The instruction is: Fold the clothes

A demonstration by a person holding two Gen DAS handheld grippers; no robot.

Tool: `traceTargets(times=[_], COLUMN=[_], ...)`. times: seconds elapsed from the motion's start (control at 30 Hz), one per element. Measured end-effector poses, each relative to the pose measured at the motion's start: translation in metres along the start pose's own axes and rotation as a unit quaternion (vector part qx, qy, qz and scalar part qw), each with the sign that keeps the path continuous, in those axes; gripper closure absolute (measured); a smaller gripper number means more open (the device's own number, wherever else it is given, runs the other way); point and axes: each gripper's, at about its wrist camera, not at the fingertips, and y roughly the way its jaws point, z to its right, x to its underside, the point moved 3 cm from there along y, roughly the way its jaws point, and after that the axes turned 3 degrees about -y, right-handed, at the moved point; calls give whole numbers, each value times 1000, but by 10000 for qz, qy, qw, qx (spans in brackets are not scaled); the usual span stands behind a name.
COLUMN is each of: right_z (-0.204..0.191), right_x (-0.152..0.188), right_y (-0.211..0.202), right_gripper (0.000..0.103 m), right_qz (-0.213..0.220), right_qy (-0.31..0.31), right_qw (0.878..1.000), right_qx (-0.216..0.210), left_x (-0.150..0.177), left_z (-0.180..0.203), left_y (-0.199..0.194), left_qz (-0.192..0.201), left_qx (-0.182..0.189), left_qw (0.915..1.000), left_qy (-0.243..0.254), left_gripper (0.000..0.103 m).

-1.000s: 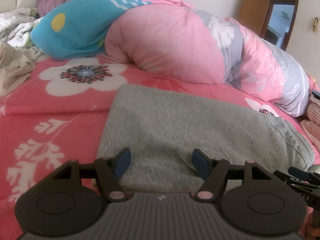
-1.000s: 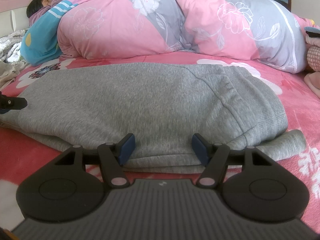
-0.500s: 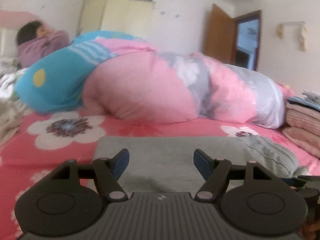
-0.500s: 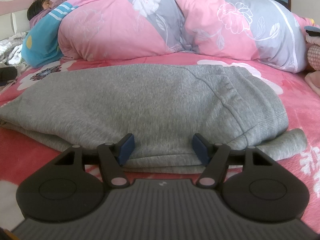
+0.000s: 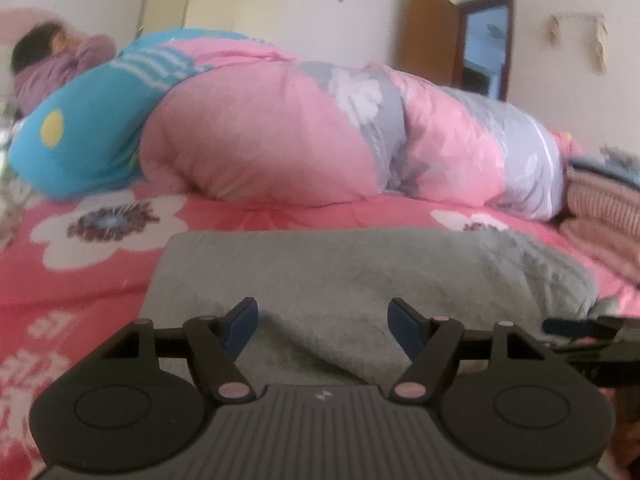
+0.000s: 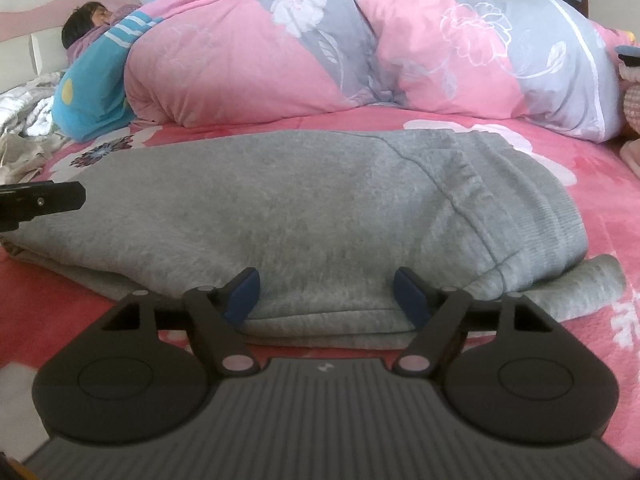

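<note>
Left wrist view: one left gripper (image 5: pixel 322 322) low over one folded grey garment (image 5: pixel 360 276), two blue fingertips (image 5: pixel 240 324) spread wide, soft grey cloth bunched up between them but not pinched. One grey garment only, flat on one pink flowered bedsheet (image 5: pixel 80 272), near the front edge of the bed. One big rolled quilt (image 5: pixel 320 136), pink and grey with one blue end, across the bed behind the garment, well apart from it. One person (image 5: pixel 52 60) lying at the far left end of the quilt, in purple. One stack of folded clothes (image 5: pixel 604 208) at the right edge, too blurry to count. One brown door (image 5: pixel 424 36) open at the back wall. One tip of the other tool at the right edge. Right wrist view: one right gripper (image 6: pixel 326 294) at the near folded edge of the same grey garment (image 6: pixel 320 208), two blue fingertips (image 6: pixel 244 294) wide apart and just opened further, cloth edge between them, not squeezed. Two or three layers of grey cloth stacked at that edge, one ribbed band (image 6: pixel 540 216) on the right side, one loose grey flap sticking out beside it. One black tip of the left gripper (image 6: pixel 44 200) at the left edge, over the garment's far left end. One pile of white cloth (image 6: pixel 28 108) at the far left.
</note>
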Motion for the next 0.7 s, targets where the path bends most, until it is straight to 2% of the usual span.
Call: traceTargets(times=[0.1,0.27,0.4,0.47,0.53,0.6,0.7], right_z=[-2,-12,-50,-80,-117,-152,-196], right_x=[-1,-12,-30,-38,-41,-41,-37], right_y=[-2,-17,-38,-44,-44,-42,-28], right_gripper=[27,23,21,15,12,8,6], right_qz=[-10,108,588,699,782,845,874], right_qy=[-15,-206,-617,-965,-1487,-2141,-2995], right_qw=[10000,9997,9933,9829,9656,9479,9233], right_qx=[13,24,-785,-1404,-1986,-2200,-2239], left_x=[-8,-21,-28,-32,-35,-38,-43], left_z=[-16,-54,-82,-96,-107,-114,-121], left_y=[-9,-37,-50,-55,-57,-59,-58], left_qz=[4,-75,-302,-385,-461,-509,-626], left_qx=[-22,-373,-726,-775,-791,-826,-815], left_qw=[9990,9918,9834,9768,9707,9661,9618], left_qy=[-450,-1224,-1634,-1958,-2220,-2391,-2538], left_gripper=[30,21,21,21,21,21,21])
